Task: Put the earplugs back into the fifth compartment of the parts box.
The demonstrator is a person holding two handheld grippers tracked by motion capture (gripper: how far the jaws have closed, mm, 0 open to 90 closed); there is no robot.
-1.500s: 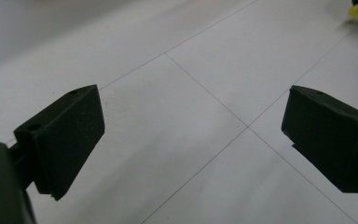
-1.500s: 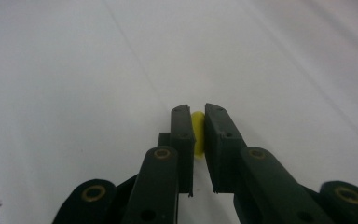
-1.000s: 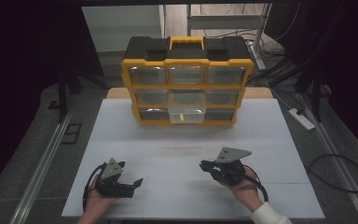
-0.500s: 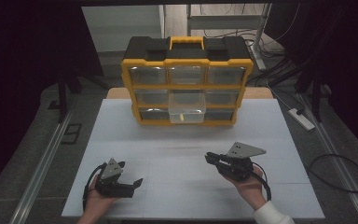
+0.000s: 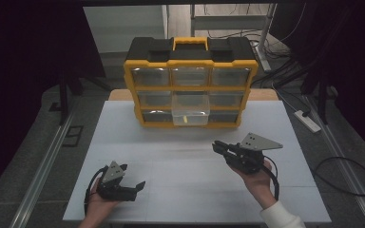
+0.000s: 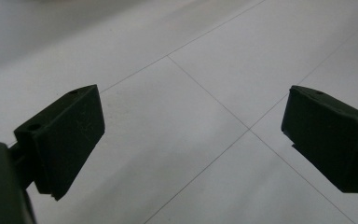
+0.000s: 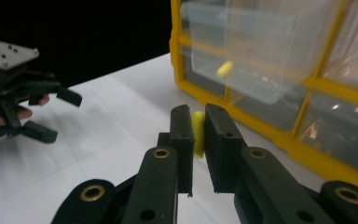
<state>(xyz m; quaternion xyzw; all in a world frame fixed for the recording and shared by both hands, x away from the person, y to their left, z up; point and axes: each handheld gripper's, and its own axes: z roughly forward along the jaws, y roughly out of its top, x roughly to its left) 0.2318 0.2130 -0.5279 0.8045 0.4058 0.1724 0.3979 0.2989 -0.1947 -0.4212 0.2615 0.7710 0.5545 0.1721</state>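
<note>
The right tongs [image 7: 198, 122] are clenched on a small yellow piece [image 7: 197, 133], raised above the white bench [image 5: 190, 185] on its right side, a little nearer than the yellow-and-black drawer organiser [image 5: 190, 80] at the far edge. One clear drawer [image 5: 190, 109] juts out from its lower middle, with another yellow piece [image 7: 224, 69] inside. The left tongs [image 6: 193, 135] rest released and empty at the near left, well apart from both.
</note>
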